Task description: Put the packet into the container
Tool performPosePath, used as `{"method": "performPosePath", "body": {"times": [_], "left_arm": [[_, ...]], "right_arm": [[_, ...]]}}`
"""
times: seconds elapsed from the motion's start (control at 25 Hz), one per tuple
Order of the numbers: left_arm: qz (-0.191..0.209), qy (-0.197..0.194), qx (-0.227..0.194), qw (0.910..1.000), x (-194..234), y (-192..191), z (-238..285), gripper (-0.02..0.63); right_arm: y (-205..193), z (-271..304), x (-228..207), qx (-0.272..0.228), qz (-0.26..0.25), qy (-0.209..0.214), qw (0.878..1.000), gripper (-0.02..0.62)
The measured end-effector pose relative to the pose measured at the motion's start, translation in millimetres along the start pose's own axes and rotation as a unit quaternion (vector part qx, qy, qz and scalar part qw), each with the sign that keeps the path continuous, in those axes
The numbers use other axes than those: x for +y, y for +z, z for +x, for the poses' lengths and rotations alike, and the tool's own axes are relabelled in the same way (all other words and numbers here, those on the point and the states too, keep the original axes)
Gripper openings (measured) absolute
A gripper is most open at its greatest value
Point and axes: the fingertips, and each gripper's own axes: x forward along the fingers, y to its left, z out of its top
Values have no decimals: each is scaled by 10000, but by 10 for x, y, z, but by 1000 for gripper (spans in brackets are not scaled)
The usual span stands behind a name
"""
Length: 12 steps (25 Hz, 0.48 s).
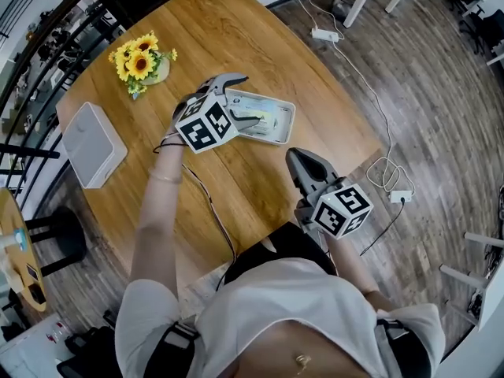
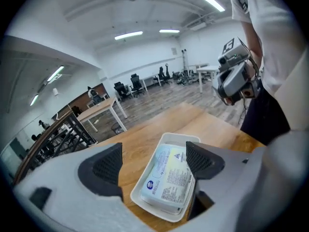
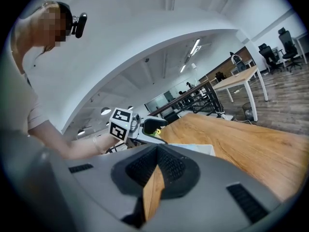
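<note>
- Packet [image 2: 169, 178] lies flat inside the white container [image 2: 140, 197], mid-table, on the far side from the person. The placing step looks done.
- Left gripper [image 2: 154, 163] hangs above the container with its jaws wide apart. The pads are clear of the packet and nothing is held.
- Right gripper [image 3: 154, 170] sits at the near right edge of the table [image 1: 236, 179], with its jaws together and nothing between them.
- Sunflowers [image 1: 140, 61] at far left and the white box [image 1: 93, 144] at left are both well apart from the container and not involved.
- Judgement: the task is effectively complete. What remains is at most pulling the left gripper clear.
</note>
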Motion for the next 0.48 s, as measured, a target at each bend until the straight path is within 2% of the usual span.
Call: {"method": "performPosePath", "body": {"times": [0.24, 0.36, 0.48], "left_arm": [[-846, 552, -607, 9930, -112, 143, -131, 417], [-1297, 832, -801, 9848, -188, 122, -160, 417], [-1581, 1300, -1014, 9736, -227, 125, -223, 417]], "right_arm": [[-15, -22, 101, 11, -94, 122, 9999, 10], [-37, -32, 153, 1, -86, 140, 9999, 9], [-47, -48, 176, -45, -82, 116, 9999, 10]]}}
